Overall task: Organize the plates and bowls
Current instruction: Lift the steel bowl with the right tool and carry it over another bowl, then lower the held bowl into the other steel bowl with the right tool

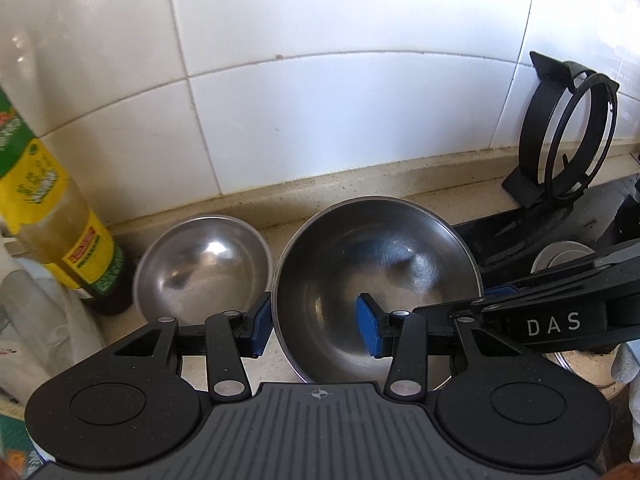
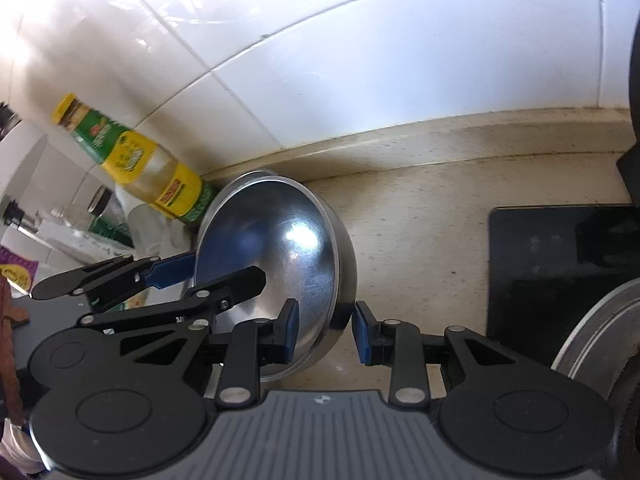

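Note:
A large steel bowl point(image 1: 376, 280) sits on the beige counter, with a smaller steel bowl point(image 1: 202, 264) just left of it. My left gripper point(image 1: 316, 324) is open and straddles the large bowl's near-left rim, one pad outside and one inside. My right gripper point(image 2: 324, 332) is open and straddles the large bowl's point(image 2: 276, 256) right rim, with a gap on both sides. The right gripper also shows in the left wrist view point(image 1: 552, 312), reaching in from the right. The left gripper shows in the right wrist view point(image 2: 172, 280) on the bowl's far side.
A yellow-and-green oil bottle point(image 1: 52, 208) stands left of the bowls against the white tiled wall. A black stovetop point(image 2: 560, 264) with a black ring stand point(image 1: 560, 136) lies to the right. Another steel dish point(image 2: 596, 332) is at far right. Jars and cups point(image 2: 148, 228) crowd the left.

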A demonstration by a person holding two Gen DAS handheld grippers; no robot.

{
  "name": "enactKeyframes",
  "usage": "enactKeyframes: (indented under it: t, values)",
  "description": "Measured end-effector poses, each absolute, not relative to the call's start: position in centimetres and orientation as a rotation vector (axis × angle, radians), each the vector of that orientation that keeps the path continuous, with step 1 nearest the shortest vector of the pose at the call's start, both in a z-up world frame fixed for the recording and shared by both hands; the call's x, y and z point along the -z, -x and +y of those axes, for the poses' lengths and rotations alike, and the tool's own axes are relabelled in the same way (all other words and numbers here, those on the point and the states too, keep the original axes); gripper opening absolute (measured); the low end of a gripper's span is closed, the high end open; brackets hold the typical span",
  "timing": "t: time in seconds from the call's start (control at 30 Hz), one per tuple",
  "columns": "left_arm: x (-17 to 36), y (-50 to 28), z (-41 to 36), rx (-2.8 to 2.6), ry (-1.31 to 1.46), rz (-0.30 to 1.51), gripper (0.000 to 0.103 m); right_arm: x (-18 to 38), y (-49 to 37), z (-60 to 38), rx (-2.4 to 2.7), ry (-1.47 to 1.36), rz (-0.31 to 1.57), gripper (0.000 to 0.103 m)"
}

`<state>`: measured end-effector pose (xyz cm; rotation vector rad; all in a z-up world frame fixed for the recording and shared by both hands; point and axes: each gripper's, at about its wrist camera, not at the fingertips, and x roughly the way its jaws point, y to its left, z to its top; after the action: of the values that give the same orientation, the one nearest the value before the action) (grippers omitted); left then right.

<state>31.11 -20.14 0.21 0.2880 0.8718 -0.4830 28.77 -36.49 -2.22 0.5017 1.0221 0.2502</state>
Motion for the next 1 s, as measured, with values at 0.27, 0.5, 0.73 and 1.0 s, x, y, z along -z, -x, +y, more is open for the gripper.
enactKeyframes:
  t: [0.27,0.5,0.73,1.0]
  values:
    - [-1.7,-29.7,-17.8,0.438,-0.264,0.846,0.052,0.9,-28.3,-34.0,-0.298,-0.460,1.024,0.034]
    - [-2.2,-28.3,-15.5,0.401,-0.247,0.843,0.052,0.1,-27.6,-31.8,-0.335,-0.423,1.040,0.034]
    - [-2.3,-26.8,-13.8,0.375,-0.236,0.850,0.051,0.3,-26.8,-30.4,-0.360,-0.400,1.071,0.034]
    - [-1.5,-25.5,-12.3,0.356,-0.228,0.878,0.051,1.3,-26.5,-29.3,-0.385,-0.386,1.113,0.034]
